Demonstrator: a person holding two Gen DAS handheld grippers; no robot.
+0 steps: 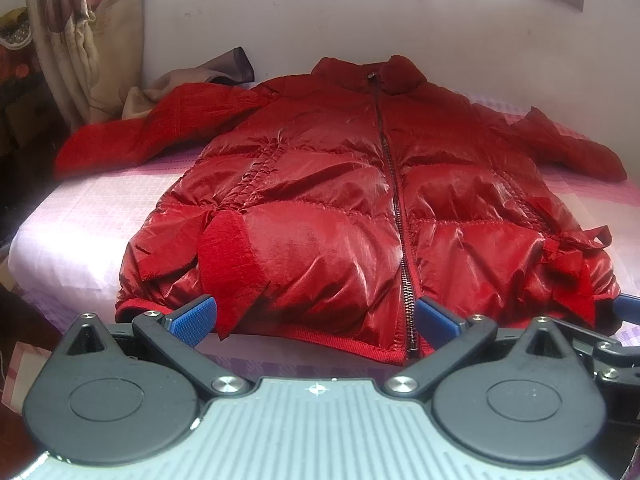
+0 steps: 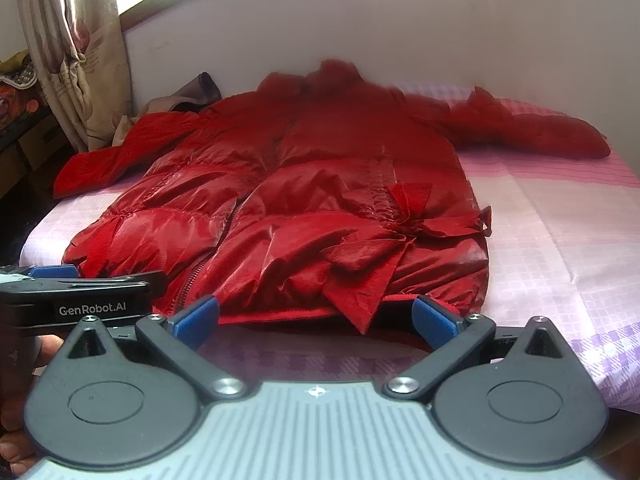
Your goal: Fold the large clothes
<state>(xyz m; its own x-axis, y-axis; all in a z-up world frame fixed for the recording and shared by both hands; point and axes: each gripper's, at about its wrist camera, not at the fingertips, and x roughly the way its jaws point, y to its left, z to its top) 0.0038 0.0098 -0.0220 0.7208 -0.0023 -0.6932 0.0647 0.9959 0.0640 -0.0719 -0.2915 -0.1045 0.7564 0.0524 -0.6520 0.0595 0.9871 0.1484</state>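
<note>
a bed with a pink-and-white checked sheet fills both views, its far side against a pale wall; on it a red puffer jacket lies spread flat, front up, collar toward the wall and hem toward the cameras; its sleeves reach out to either side, the left one stretching to the bed's edge, the right one resting on the sheet; a dark zipper runs closed from collar to hem; a patterned beige curtain hangs at the far left, and a beige garment lies crumpled beyond the left sleeve; a red fabric belt is tied in a loose bow on the jacket's right side; the left gripper hovers at the hem just left of the zipper, jaws spread wide, grasping nothing; the right gripper sits at the hem below the bow, likewise spread and empty, the belt's tail hanging between its blue pads; the left gripper's body shows at the left edge of the right wrist view
</note>
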